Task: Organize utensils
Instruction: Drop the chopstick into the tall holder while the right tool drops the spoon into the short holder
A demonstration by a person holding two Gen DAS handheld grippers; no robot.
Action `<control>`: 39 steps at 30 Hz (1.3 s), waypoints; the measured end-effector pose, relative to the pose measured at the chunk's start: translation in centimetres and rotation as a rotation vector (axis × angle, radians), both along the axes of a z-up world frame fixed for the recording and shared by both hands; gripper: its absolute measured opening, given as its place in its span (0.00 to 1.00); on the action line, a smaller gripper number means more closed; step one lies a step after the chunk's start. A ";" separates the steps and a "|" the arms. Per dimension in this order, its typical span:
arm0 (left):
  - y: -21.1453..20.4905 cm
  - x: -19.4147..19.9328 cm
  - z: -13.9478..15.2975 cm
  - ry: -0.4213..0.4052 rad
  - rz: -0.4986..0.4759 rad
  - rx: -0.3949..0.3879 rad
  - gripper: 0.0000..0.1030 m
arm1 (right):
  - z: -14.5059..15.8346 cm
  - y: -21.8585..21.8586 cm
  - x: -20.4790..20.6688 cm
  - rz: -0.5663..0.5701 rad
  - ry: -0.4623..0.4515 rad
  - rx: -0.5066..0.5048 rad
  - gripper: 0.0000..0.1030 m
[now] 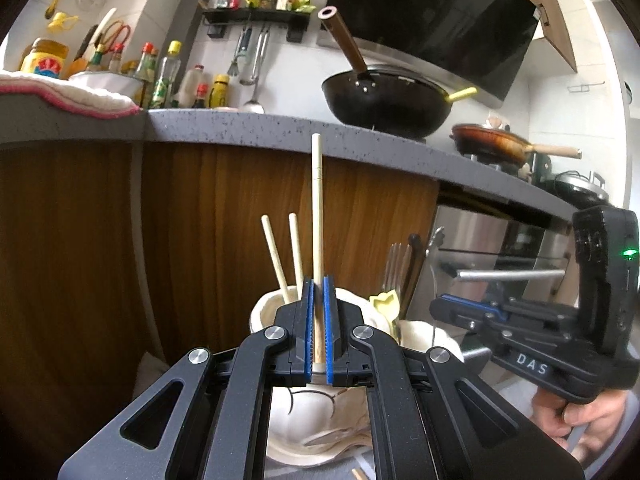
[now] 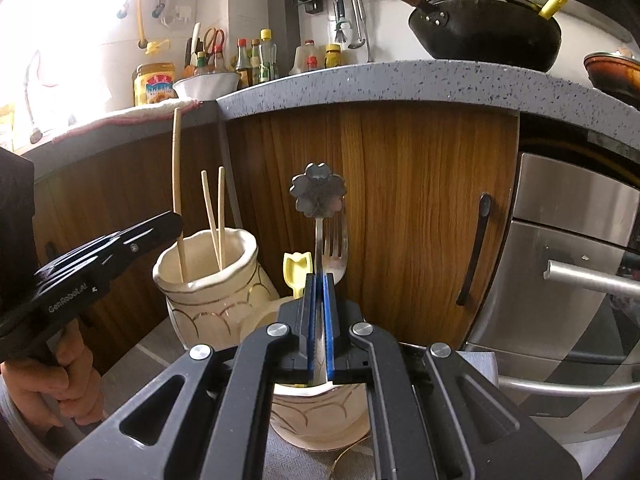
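Utensils stand sorted between two cream ceramic holders on the floor of a home kitchen, in front of a brown wood-grain cabinet door [image 2: 400, 208] beneath a speckled grey stone countertop [image 1: 240, 124]. At the left gripper [image 1: 319, 328], blue-padded jaws are clenched on a long pale wooden chopstick [image 1: 317, 216], held upright with its lower end over the mouth of the left cream ceramic jar with gold scalloped lines [image 2: 212, 292]. Two shorter pale chopsticks [image 1: 285, 256] already lean inside that jar, close beside the held one. The right gripper [image 2: 319, 328] is clamped on the slim stem of a silver metal spoon with a flower-shaped end [image 2: 319, 194], which points straight up above the second cream ceramic holder [image 2: 320, 412] directly under the jaws. Behind the spoon, a silver fork [image 2: 338, 252] and a yellow plastic utensil with a notched top [image 2: 297, 270] stand upright, near the second holder. A person's hand [image 1: 576, 412] grips the handle of the right tool, seen from the left wrist camera, and the other hand [image 2: 60, 380] holds the left tool. On the countertop sit a black wok with a brown wooden handle [image 1: 384, 96], a row of sauce bottles [image 1: 168, 76] and a white cloth with a pink edge [image 1: 68, 92]. A stainless steel appliance with a bar handle [image 2: 576, 264] stands to the right of the cabinet.
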State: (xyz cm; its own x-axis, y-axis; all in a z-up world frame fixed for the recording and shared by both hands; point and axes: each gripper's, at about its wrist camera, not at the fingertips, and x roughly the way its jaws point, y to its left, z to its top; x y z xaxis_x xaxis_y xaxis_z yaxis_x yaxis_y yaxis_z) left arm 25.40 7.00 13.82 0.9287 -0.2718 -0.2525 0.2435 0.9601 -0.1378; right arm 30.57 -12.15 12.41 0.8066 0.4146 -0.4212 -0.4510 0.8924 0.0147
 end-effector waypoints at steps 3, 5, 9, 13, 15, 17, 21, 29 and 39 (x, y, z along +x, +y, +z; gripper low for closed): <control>-0.1 0.2 -0.2 0.009 -0.001 -0.001 0.05 | -0.3 0.0 0.2 -0.002 0.012 -0.005 0.03; -0.1 0.3 -0.2 0.014 0.001 0.004 0.05 | -0.3 0.1 0.3 -0.001 0.018 -0.007 0.03; -0.3 0.5 -0.4 0.032 0.006 0.017 0.05 | -0.4 0.4 0.7 -0.008 0.027 -0.017 0.03; -0.5 0.8 -0.6 0.053 0.013 0.031 0.05 | -0.6 0.4 1.0 -0.020 0.039 -0.019 0.03; -0.5 1.0 -0.7 0.063 0.010 0.035 0.05 | -0.7 0.3 1.1 -0.025 0.042 -0.021 0.03; -0.7 1.0 -0.7 0.064 0.011 0.043 0.05 | -0.6 0.3 1.2 -0.025 0.051 -0.015 0.03; -0.9 1.0 -0.7 0.067 0.007 0.051 0.05 | -0.6 0.2 1.5 -0.026 0.057 -0.011 0.03; -1.1 0.4 -0.5 0.059 0.011 0.060 0.15 | 0.1 -0.4 0.8 -0.018 0.041 0.006 0.03; -1.0 -2.4 0.4 0.013 0.012 0.078 0.39 | 1.0 -2.8 -2.1 -0.025 0.014 0.031 0.04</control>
State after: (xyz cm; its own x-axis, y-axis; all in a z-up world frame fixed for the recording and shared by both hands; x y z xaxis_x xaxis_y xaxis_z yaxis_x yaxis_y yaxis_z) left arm 23.05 6.04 14.20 0.9281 -0.2399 -0.2848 0.2308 0.9708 -0.0656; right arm 28.43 -14.98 13.41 0.8109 0.4073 -0.4201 -0.4280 0.9025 0.0488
